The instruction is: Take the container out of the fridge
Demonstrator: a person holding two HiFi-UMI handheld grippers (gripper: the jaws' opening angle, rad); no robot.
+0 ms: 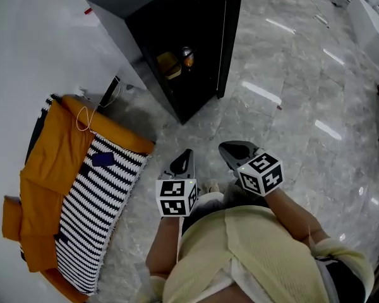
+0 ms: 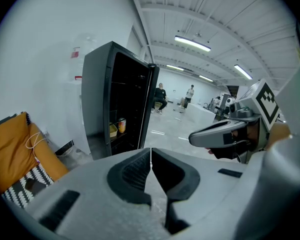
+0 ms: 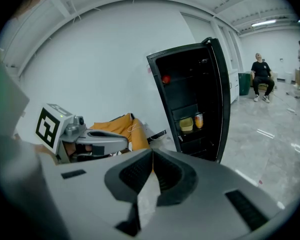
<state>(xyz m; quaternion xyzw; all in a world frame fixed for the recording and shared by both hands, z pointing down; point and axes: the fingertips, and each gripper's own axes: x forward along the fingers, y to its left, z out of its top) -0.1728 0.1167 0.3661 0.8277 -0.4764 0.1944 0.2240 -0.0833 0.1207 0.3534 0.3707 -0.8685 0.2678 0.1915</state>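
Note:
A black fridge [image 1: 177, 36] stands open ahead of me. On one of its shelves sit a yellow container [image 1: 168, 64] and, right of it, an orange can [image 1: 187, 57]. Both appear again as the container [image 3: 186, 124] and can [image 3: 198, 120] in the right gripper view, and small as the container [image 2: 113, 130] in the left gripper view. My left gripper [image 1: 186, 157] and right gripper [image 1: 230, 149] hover side by side above the floor, well short of the fridge. Each is shut, its jaws meeting at the tips with nothing between them.
An orange cushion with a black-and-white striped cover [image 1: 82, 201] lies on the floor at the left, against the white wall. The fridge door [image 1: 230, 30] stands open on the right side. People [image 2: 160, 98] sit and stand far off across the marble floor.

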